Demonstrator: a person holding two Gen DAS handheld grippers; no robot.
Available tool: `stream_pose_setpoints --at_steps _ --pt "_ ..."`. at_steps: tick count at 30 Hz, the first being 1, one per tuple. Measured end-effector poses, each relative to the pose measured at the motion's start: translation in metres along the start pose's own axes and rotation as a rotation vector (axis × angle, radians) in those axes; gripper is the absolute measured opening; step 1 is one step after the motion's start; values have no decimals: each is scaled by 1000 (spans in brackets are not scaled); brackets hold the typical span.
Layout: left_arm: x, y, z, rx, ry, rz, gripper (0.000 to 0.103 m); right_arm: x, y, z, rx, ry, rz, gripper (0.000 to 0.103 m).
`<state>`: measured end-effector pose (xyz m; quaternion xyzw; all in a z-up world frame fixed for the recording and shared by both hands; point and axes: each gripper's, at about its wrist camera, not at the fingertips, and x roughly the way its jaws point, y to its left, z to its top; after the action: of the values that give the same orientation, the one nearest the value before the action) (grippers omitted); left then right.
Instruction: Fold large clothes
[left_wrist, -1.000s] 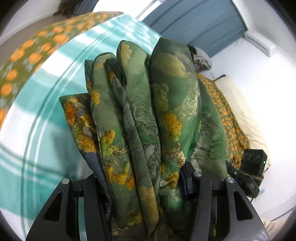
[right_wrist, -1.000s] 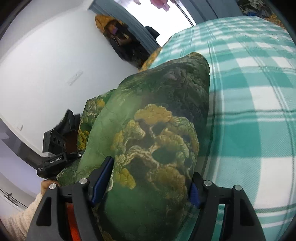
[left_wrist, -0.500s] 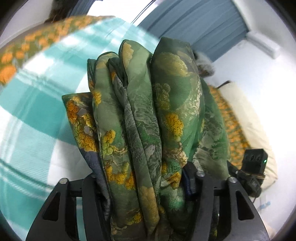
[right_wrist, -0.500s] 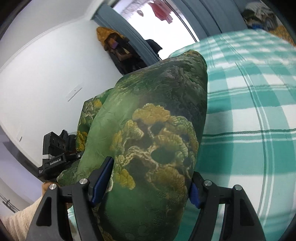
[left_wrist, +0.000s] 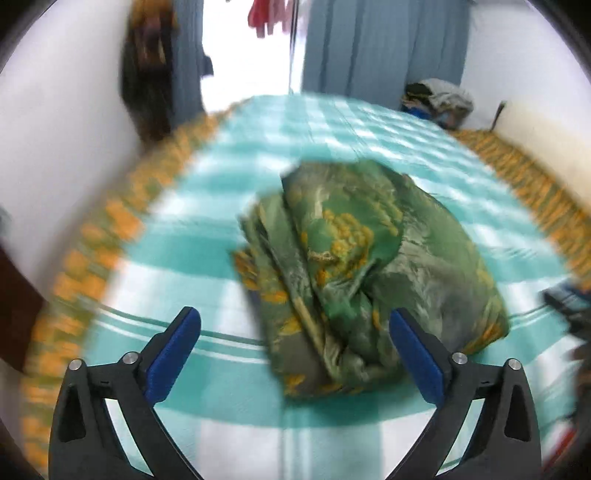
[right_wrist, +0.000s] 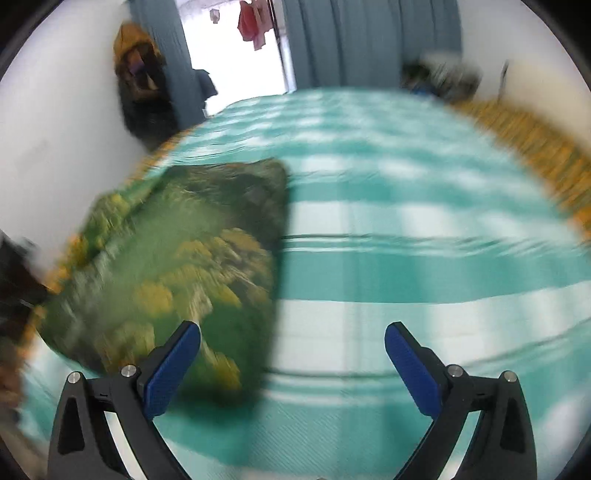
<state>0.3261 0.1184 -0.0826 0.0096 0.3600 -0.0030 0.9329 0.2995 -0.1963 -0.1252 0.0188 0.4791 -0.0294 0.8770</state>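
- Now my left gripper (left_wrist: 293, 345) has its jaws swinging apart, the blue pads (left_wrist: 173, 354) wide; the near end of the green patterned garment (left_wrist: 369, 273) shows between them, but nothing presses on it.
- My right gripper (right_wrist: 291, 363) is opening the same way. Its left pad sits in front of the garment's near edge (right_wrist: 177, 266), and only bedspread shows between the jaws.
- The garment lies as a thick folded bundle on the bed's teal-and-white checked bedspread (left_wrist: 207, 229), in front of the left gripper and off to the left of the right one. Along its left side the stacked layers show as ridges, a little uneven.
- Further out, the orange-flowered border of the bed (left_wrist: 110, 236) runs along both sides, with blue curtains (left_wrist: 380, 44) and a heap of other clothes (left_wrist: 439, 99) near the far wall.
- I judge the step in hand to be letting go and setting the bundle down. To do it well I would pull both grippers straight back with the jaws fully apart, so that no pad snags a loose layer and drags the stack open.
- Both views are blurred, so I cannot tell whether the bundle has settled flat; the risk is the top layers sliding. A light press or squaring of the ridged edge may be needed.
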Motion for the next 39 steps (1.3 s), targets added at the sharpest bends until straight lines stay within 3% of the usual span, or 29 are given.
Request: stream_pose_setpoints --at_steps 3,6,13,25,35,39 --pt "-39 -22 -17 54 -69 97 102 -44 7 -15 -13 -39 -90 102" --pt "-70 -48 -33 67 -64 142 102 -67 5 -23 -22 -49 -113 102" --pt "-123 -88 -36 13 -120 103 102 -117 5 -44 -64 -84 -136 102" --pt "-167 -104 -45 59 -124 112 102 -158 15 -69 -72 -98 -97 102" --pt "-171 -107 -50 35 -58 0 102 -180 30 -87 -86 -59 -11 102" --pt "-167 -111 -51 36 -49 -10 102 -179 32 -90 -80 -46 6 102"
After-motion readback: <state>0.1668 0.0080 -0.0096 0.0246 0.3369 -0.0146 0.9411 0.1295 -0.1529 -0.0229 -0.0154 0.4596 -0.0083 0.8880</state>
